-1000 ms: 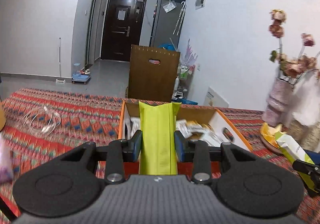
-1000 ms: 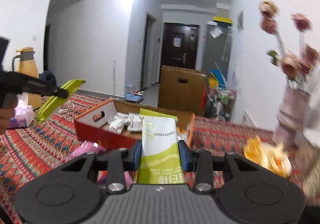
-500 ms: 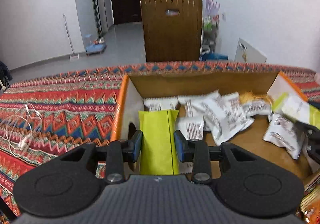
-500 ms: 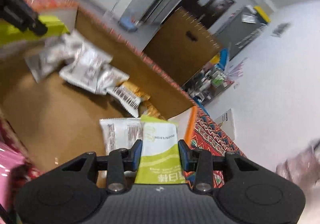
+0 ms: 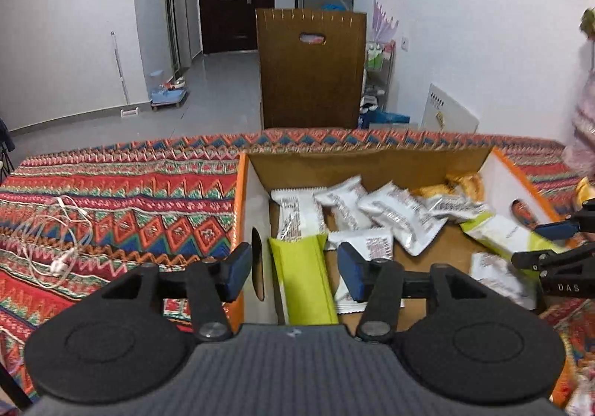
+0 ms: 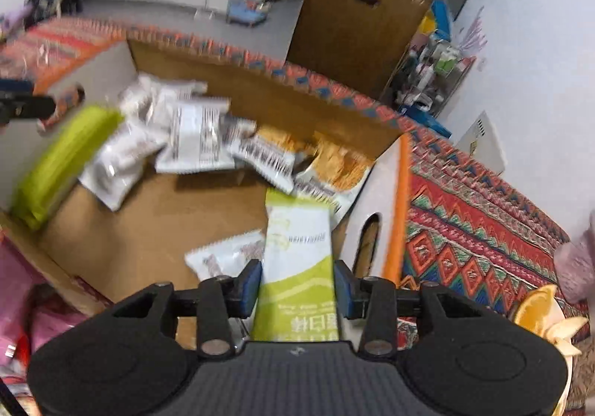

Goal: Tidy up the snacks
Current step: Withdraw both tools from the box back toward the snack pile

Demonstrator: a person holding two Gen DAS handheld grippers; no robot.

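Observation:
An open cardboard box [image 5: 372, 163] with orange edges holds several white snack packs [image 5: 394, 215]. My left gripper [image 5: 293, 269] is open over the box's near left corner; a plain green snack pack [image 5: 303, 282] lies loose between its pads, blurred in the right wrist view [image 6: 63, 163]. My right gripper [image 6: 297, 284] stands at the box's right end with a green-and-white snack pack [image 6: 297, 260] between its pads; small gaps show on both sides, so it looks just opened. That pack also shows in the left wrist view [image 5: 498, 235].
The box sits on a red patterned cloth [image 5: 130, 200]. A white cable [image 5: 55, 245] lies on the cloth at left. A plate of orange slices [image 6: 539, 315] is right of the box, pink bags [image 6: 22, 304] at its near left. A brown board [image 5: 310, 66] stands behind the table.
Both grippers came down into the box. The left gripper opened and let go of the green pack. The right gripper's jaws widened slightly around its pack.

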